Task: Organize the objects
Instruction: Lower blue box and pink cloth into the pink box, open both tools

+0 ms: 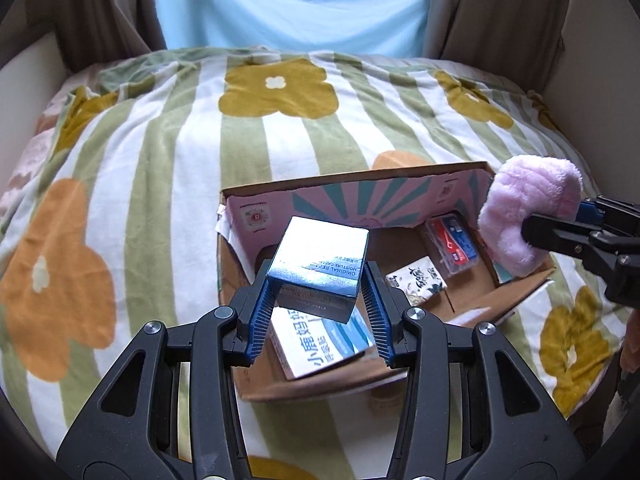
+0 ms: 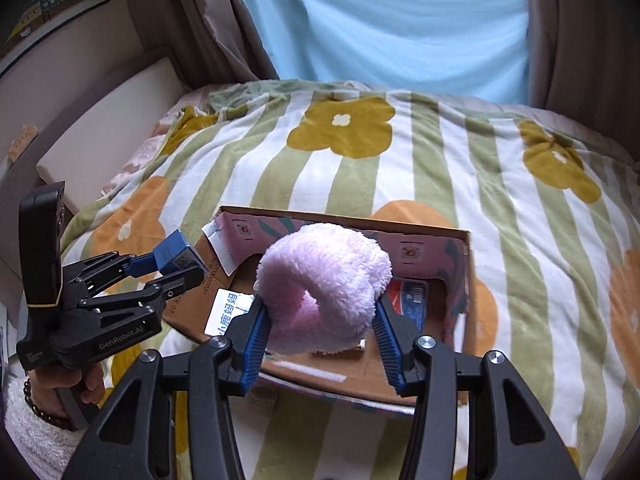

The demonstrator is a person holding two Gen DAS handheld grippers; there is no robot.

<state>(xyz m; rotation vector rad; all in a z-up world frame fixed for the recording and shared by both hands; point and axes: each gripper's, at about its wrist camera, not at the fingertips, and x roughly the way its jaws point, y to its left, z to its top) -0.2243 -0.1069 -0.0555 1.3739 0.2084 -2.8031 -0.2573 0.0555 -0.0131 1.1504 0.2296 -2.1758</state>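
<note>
Item one, at our left: the left gripper [image 1: 318,304], jaws clamped on a small blue box [image 1: 320,270], held above the open cardboard box [image 1: 304,390] on the striped floral blanket [image 1: 160,152]. Inside the carton we list a white-and-blue packet [image 1: 320,350], a patterned sachet [image 1: 416,282] and a red-and-blue pack [image 1: 454,246]. Item two, at our right: the right gripper [image 2: 320,332], jaws pinching a pink plush toy [image 2: 324,276] over the same carton.
</note>
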